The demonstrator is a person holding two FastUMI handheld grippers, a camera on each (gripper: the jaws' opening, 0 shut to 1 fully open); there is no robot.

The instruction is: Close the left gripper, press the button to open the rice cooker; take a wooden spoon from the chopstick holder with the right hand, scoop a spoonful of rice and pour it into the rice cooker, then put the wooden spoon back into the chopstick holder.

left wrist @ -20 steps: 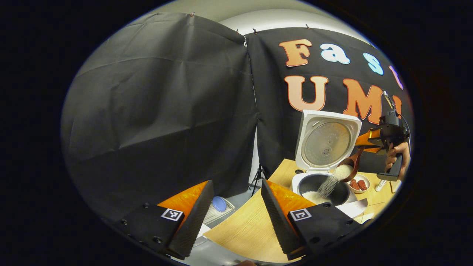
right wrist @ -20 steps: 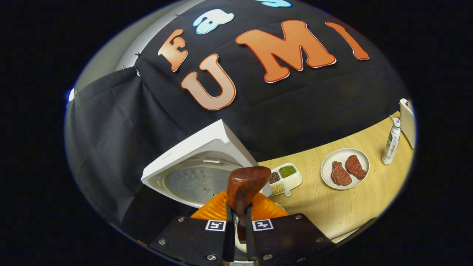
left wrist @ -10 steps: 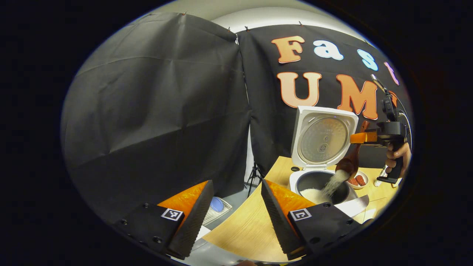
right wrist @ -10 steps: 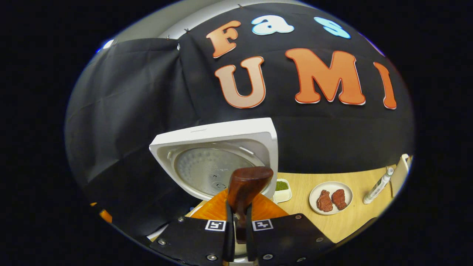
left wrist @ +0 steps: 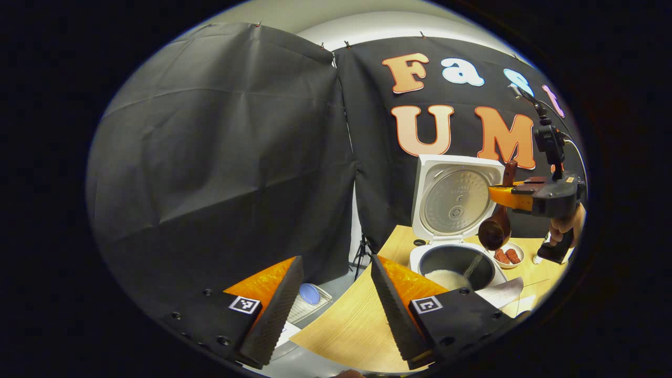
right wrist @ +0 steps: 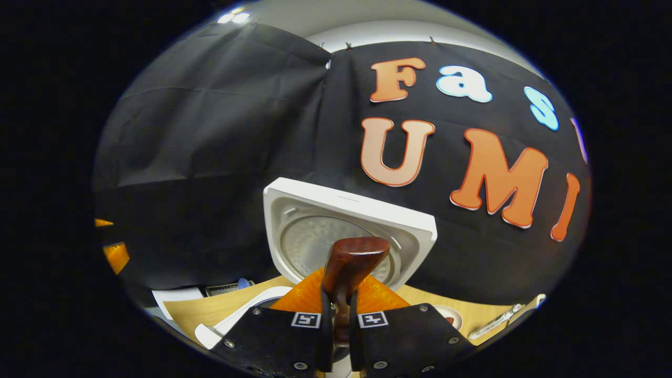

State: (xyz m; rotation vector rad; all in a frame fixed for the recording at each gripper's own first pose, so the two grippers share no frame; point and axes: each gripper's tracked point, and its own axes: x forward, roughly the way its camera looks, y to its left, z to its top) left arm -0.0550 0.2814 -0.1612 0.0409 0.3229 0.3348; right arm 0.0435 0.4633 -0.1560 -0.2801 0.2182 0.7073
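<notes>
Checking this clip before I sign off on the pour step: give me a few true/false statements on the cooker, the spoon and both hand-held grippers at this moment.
1. The rice cooker's lid stands open. True.
2. The right hand-held gripper is shut on the wooden spoon. True: both fingers press on its handle.
3. The left hand-held gripper is shut. False: its fingers stand wide apart, holding nothing.
4. The cooker's inner pot holds no rice. False: a white heap of rice lies in it.
5. The spoon's bowl hangs above the pot, beside the open lid. True.
6. The spoon is back in the chopstick holder. False: it is in the right hand-held gripper, over the cooker.
</notes>
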